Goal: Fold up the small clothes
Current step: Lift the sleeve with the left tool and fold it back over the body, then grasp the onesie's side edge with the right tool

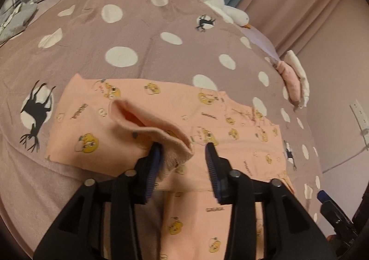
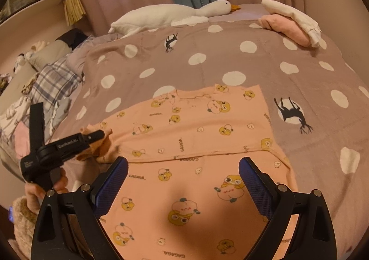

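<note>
Jaws of the left gripper [image 1: 184,146] stand partly apart with a loose sleeve cuff [image 1: 180,144] between them, unclamped, touching only the left pad; the right gripper [image 2: 183,164] gapes wide, empty, over the garment's near part. Peach cartoon-print garment [image 2: 196,135] lies flat on the dotted bed cover [image 2: 207,68]. At the far edge lie a plush goose [image 2: 166,15] and folded clothes [image 2: 290,22].

Open right tool [image 2: 183,175], peach garment [image 2: 196,135]
</note>
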{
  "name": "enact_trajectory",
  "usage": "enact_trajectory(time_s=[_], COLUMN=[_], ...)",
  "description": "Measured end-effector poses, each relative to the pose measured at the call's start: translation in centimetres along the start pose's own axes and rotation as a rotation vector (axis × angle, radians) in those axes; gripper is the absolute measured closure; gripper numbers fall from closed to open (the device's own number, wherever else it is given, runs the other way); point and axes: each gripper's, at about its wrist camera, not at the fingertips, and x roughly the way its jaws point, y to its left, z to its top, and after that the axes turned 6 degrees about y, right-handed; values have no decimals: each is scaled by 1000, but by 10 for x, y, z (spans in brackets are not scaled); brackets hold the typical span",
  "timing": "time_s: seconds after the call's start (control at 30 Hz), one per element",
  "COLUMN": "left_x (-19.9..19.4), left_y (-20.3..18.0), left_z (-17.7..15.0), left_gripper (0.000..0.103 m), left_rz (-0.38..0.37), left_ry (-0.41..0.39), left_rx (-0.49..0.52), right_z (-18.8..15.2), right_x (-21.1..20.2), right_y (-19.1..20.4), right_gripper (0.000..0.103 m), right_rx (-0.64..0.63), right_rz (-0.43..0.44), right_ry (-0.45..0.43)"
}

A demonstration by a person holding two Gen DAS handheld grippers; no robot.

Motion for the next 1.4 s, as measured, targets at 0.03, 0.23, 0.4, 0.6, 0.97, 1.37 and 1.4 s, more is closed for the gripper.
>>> enact_trajectory(time_s=[0.03,0.23,0.4,0.6,0.97,1.37,1.4], left_x=[1,12,-1,-36,-90,-106,-107], left_y=[-2,-9,-9,6,59,85,85], left_z=[0,-4,-7,-12,-29,-42,-42], left_gripper=[60,60,48,42,37,36,36], left_rz=[-10,-30,-4,106,241,262,262], left_ry=[6,50,34,-16,-78,-86,-88], left_rx=[7,37,40,1,-177,-254,-255], right_z=[0,1,12,28,42,35,35], right_x=[0,3,17,50,139,172,170], right_y=[-1,-2,6,31,96,122,121], right_gripper=[6,6,6,13,37,71,82], right_rx=[3,0,-27,-71,-98,-189,-188], right_rz=[-1,3,36,135,258,137,154], right_ry=[-1,11,46,139,374,415,419])
